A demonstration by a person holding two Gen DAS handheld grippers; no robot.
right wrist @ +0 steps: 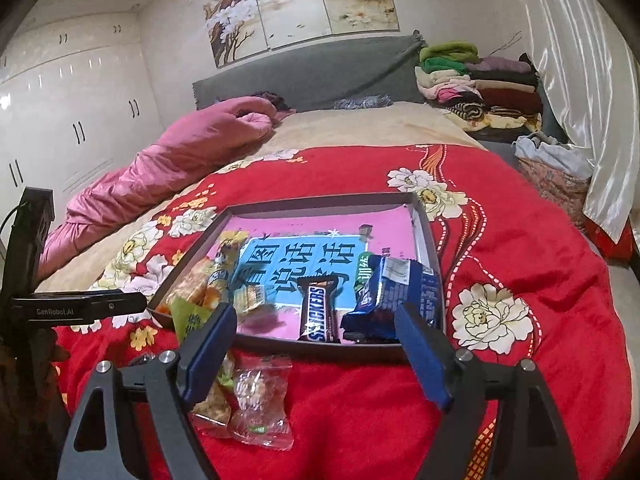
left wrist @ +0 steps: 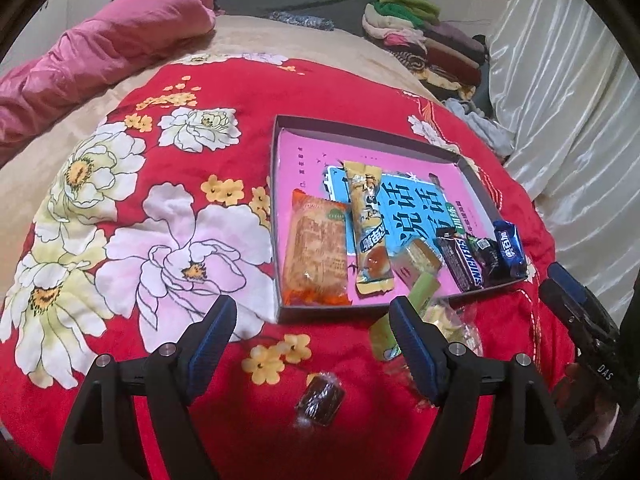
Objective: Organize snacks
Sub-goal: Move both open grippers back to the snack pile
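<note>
Snacks in a tray (left wrist: 476, 178) on a red floral quilt (left wrist: 160, 240).
Left gripper (left wrist: 312, 320) and right gripper (right wrist: 316, 328) gape wide, empty; loose clear-wrapped snacks (right wrist: 260, 396) lie lower centre before the tray.

We are seeing a tray (left wrist: 280, 216) lying on the bedspread (left wrist: 160, 260) — snacks lying inside. A Snickers bar (right wrist: 316, 312) is lying in it, a candy (left wrist: 320, 402) before it.

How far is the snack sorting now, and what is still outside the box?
Mostly done: the box already holds the orange pack, yellow stick, Snickers and blue pack. Nothing is in hand; the left gripper and right gripper are open and empty. Left on the blanket: the dark candy, clear packs and a green pack.
</note>
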